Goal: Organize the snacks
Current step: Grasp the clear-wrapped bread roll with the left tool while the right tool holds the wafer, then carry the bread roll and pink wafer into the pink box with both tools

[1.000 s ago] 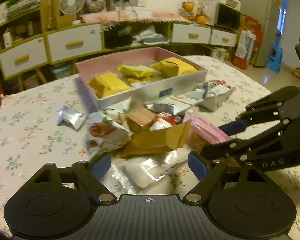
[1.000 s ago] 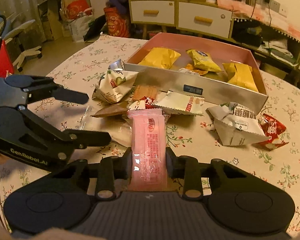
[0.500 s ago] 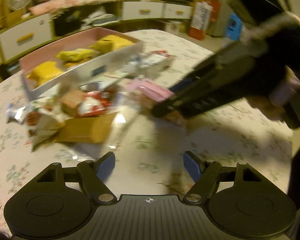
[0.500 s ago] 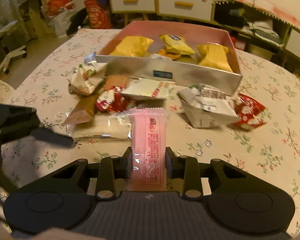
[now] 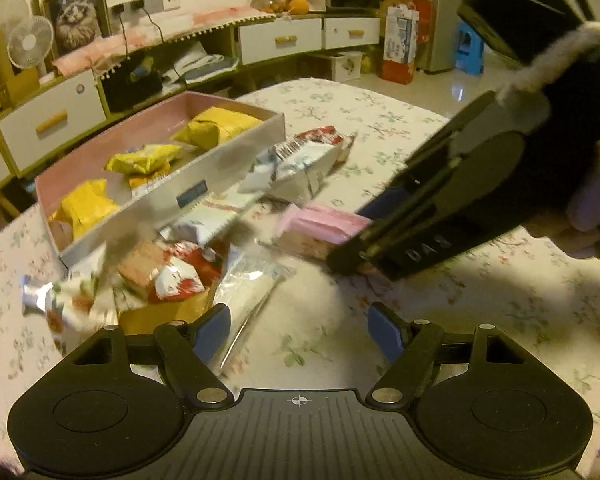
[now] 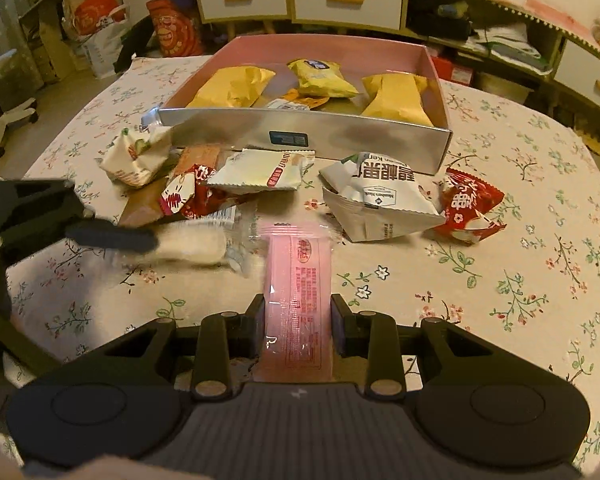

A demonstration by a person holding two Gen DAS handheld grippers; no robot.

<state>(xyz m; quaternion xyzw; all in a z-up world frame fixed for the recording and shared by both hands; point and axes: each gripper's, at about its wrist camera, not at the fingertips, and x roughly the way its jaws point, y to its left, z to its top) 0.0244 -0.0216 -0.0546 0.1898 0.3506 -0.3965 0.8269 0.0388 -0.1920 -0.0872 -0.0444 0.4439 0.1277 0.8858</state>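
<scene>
My right gripper is shut on a long pink snack packet, held just above the flowered tablecloth in front of the snack pile. In the left wrist view that pink packet sticks out of the right gripper. My left gripper stands open over bare tablecloth with nothing between its pads. A clear packet of white crackers lies by its left finger. The pink-lined box behind the pile holds several yellow packets.
Loose snacks lie in front of the box: a big white bag, a red packet, a flat white packet, and a crumpled white bag. A person's hand holds the right gripper. Cabinets and shelves stand beyond the table.
My left gripper has swung right, off the clear and brown packets onto bare cloth, rolling as it went. The right gripper has drawn back a little with the pink packet in it.
</scene>
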